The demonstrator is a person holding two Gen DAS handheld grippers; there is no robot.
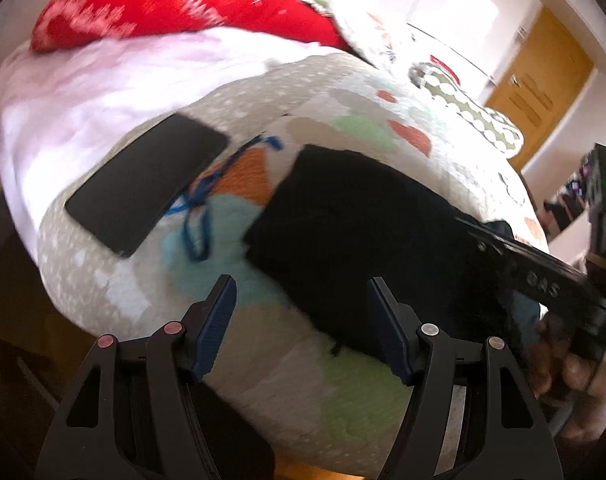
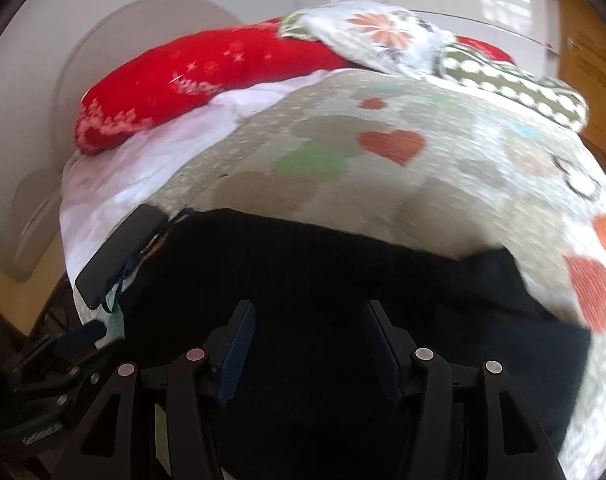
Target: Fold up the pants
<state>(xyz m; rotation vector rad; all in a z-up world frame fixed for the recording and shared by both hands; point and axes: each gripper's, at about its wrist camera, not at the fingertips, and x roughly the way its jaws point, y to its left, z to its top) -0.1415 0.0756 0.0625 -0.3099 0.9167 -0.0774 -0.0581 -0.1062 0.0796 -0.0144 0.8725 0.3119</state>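
The black pants (image 1: 343, 220) lie folded in a compact rectangle on the heart-patterned blanket (image 1: 343, 392). My left gripper (image 1: 303, 320) is open and empty, just in front of the pants' near left edge. My right gripper (image 2: 307, 344) is open and empty, low over the pants (image 2: 323, 280), which fill the lower half of the right wrist view. The right gripper also shows in the left wrist view (image 1: 543, 276), reaching in over the pants' right side.
A black phone (image 1: 147, 180) (image 2: 119, 252) with a blue cord (image 1: 199, 200) lies left of the pants. A red pillow (image 1: 175, 4) (image 2: 207, 72) and patterned pillows (image 2: 403, 36) lie at the bed's head. A wooden door (image 1: 543, 88) stands at the far right.
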